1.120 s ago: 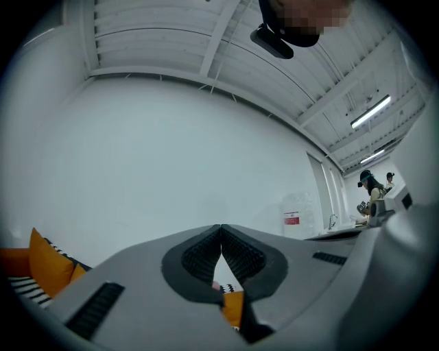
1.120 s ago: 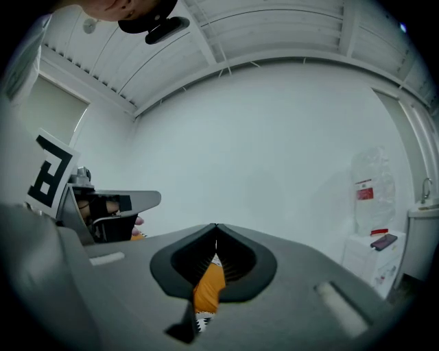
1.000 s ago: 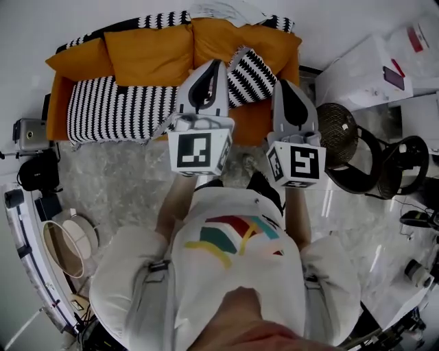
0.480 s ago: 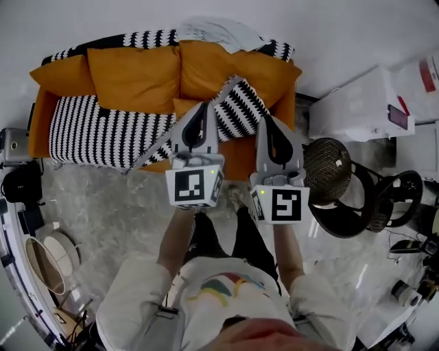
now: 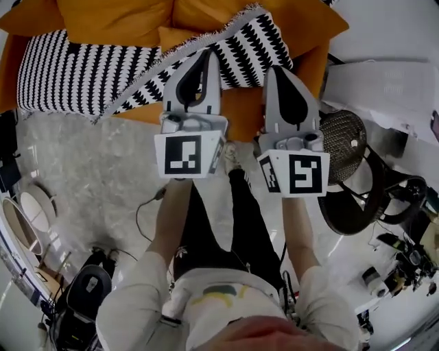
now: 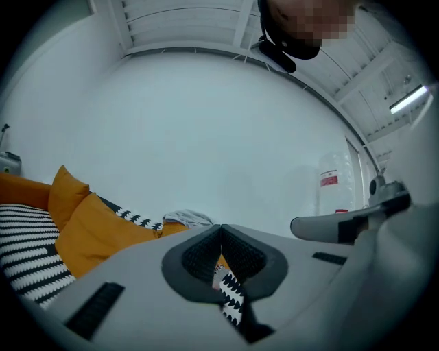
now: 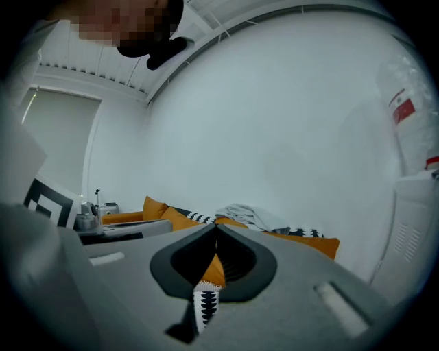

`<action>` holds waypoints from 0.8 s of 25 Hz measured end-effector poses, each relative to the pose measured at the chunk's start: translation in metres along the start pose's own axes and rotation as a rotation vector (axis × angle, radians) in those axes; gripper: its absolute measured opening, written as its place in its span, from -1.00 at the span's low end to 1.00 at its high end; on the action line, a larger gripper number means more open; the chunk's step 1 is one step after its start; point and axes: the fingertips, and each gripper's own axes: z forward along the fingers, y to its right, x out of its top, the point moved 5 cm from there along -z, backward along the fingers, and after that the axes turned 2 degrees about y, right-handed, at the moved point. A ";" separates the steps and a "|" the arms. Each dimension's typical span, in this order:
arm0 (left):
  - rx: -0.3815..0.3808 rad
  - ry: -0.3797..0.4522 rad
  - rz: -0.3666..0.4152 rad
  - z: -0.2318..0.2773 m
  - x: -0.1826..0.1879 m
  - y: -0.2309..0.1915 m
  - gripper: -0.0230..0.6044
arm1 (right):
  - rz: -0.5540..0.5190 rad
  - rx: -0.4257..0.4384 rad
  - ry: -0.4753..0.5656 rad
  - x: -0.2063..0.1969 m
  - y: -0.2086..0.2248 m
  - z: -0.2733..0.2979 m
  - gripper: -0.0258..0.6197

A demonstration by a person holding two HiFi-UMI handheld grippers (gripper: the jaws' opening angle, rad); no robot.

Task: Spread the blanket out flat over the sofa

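The black-and-white patterned blanket (image 5: 75,75) lies across the seat of the orange sofa (image 5: 240,113). Its fringed right end (image 5: 240,48) is lifted and bunched toward the grippers. My left gripper (image 5: 204,55) is shut on the blanket's edge; in the left gripper view a strip of patterned fabric (image 6: 231,298) hangs from the closed jaws (image 6: 219,230). My right gripper (image 5: 274,70) stands just to its right, over the sofa's right seat. It is shut on another strip of the blanket (image 7: 204,301) that hangs below its tips (image 7: 216,227).
Orange cushions (image 5: 116,17) line the sofa back, and a grey cloth (image 7: 250,214) lies on top of it. A dark woven chair (image 5: 343,137) and a white cabinet (image 5: 384,82) stand right of the sofa. Cables (image 5: 147,206) and equipment (image 5: 86,295) lie on the marble floor at the left.
The sofa has slid to the top of the head view and more floor shows below. Both grippers stay shut on the blanket, whose right end is now drawn out further from the sofa.
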 end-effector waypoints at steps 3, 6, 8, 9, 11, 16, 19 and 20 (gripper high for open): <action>-0.008 -0.016 0.009 0.002 -0.019 0.006 -0.88 | 0.026 0.018 -0.025 -0.028 0.004 0.007 -0.92; -0.005 -0.025 0.012 0.007 -0.033 0.005 -0.88 | 0.045 0.043 -0.034 -0.049 0.006 0.017 -0.92; 0.000 -0.027 0.017 0.007 -0.040 0.005 -0.88 | 0.061 0.055 -0.041 -0.057 0.009 0.021 -0.92; 0.002 -0.030 0.020 0.007 -0.043 0.005 -0.88 | 0.065 0.056 -0.044 -0.061 0.011 0.022 -0.92; 0.005 -0.049 0.024 0.010 -0.053 0.004 -0.88 | 0.060 0.052 -0.053 -0.068 0.016 0.026 -0.92; 0.005 -0.070 0.048 0.023 -0.062 -0.001 -0.88 | 0.038 0.049 -0.091 -0.086 0.026 0.038 -0.92; -0.003 -0.061 0.054 0.035 -0.059 -0.003 -0.88 | -0.002 0.063 -0.120 -0.093 0.037 0.055 -0.92; -0.010 -0.059 0.055 0.039 -0.058 -0.003 -0.88 | -0.017 0.080 -0.135 -0.095 0.040 0.063 -0.87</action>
